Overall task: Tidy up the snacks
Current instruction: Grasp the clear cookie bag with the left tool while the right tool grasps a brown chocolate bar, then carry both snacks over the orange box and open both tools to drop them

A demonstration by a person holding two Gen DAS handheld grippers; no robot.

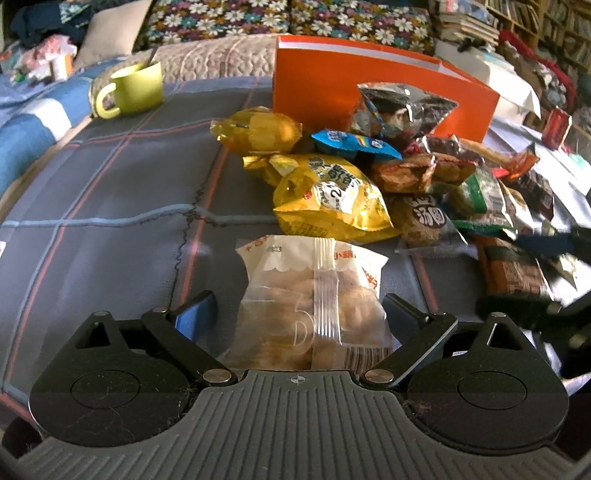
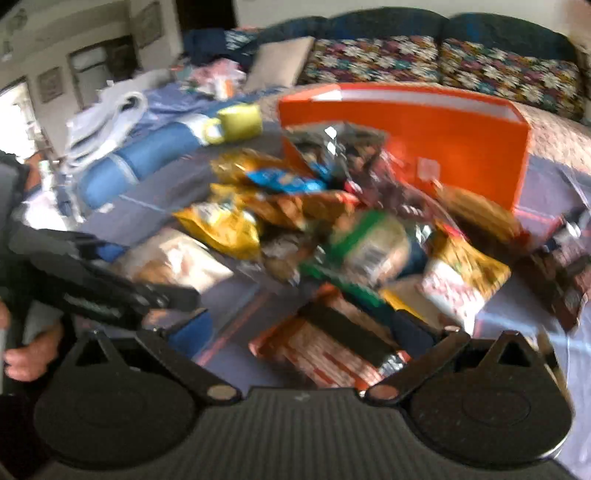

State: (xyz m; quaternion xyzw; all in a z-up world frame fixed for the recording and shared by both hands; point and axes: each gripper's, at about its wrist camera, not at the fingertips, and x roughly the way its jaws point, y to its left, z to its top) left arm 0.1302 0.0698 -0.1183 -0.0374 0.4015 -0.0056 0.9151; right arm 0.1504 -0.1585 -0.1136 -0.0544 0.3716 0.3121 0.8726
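Observation:
A pile of snack packets [image 1: 424, 173] lies on the plaid cloth in front of an orange box [image 1: 332, 85]. My left gripper [image 1: 295, 314] is open, its fingers either side of a clear packet of brown biscuits [image 1: 314, 295] lying flat on the cloth. The right wrist view is blurred. My right gripper [image 2: 306, 332] is open over an orange and white packet with a black band [image 2: 332, 343] at the near edge of the pile [image 2: 332, 229]. The orange box [image 2: 443, 129] stands behind. The left gripper [image 2: 110, 291] shows at the left there.
A green mug [image 1: 136, 88] with a spoon stands at the back left on the plaid cloth [image 1: 110, 221]. A yellow packet [image 1: 332, 195] lies just beyond the clear one. Papers and a red can [image 1: 557, 123] lie at the right. A sofa with floral cushions [image 1: 295, 18] is behind.

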